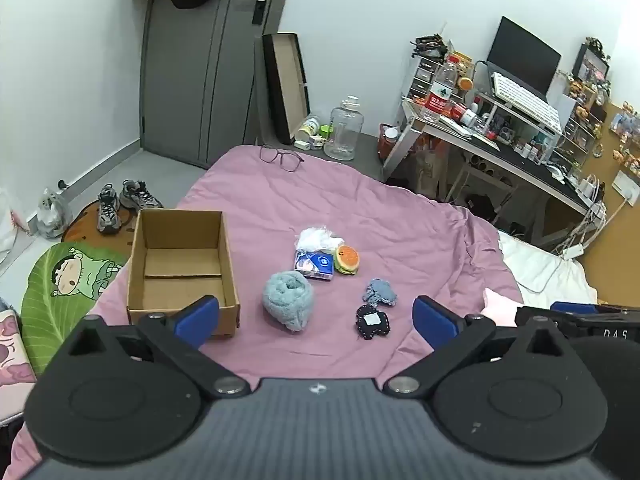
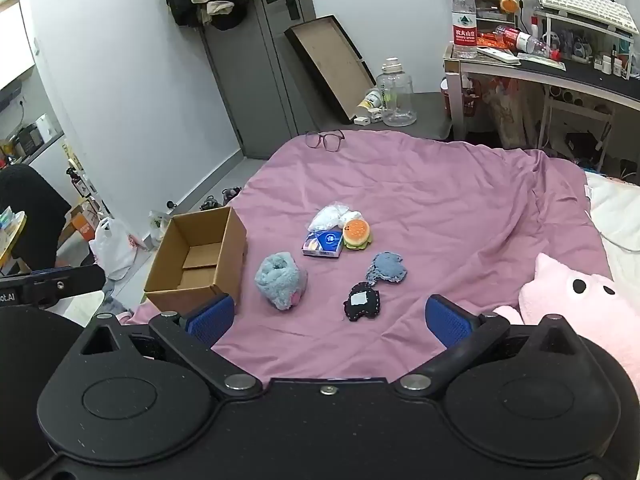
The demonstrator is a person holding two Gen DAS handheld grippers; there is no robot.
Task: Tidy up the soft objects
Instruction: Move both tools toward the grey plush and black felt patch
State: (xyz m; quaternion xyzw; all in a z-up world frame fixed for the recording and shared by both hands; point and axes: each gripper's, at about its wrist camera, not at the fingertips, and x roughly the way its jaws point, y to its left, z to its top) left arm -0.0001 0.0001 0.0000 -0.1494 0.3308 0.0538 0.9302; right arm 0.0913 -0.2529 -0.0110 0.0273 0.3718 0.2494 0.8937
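Glasses [image 1: 281,159] near the bed's far edge; sneakers [image 1: 120,202] on the floor; water bottle [image 2: 464,20] on the worktop [image 2: 560,74].

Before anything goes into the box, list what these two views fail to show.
- Cardboard box: right wrist view, its near wall hides part of the floor inside.
- Blue packet: both views, print too small to read.
- White plastic bag: contents unclear.
- Pink plush: cut off by the right edge and the tool.

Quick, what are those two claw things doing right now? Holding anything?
Left gripper: open wide, holding nothing, above the pink bedspread.
Right gripper: open wide, holding nothing as well.
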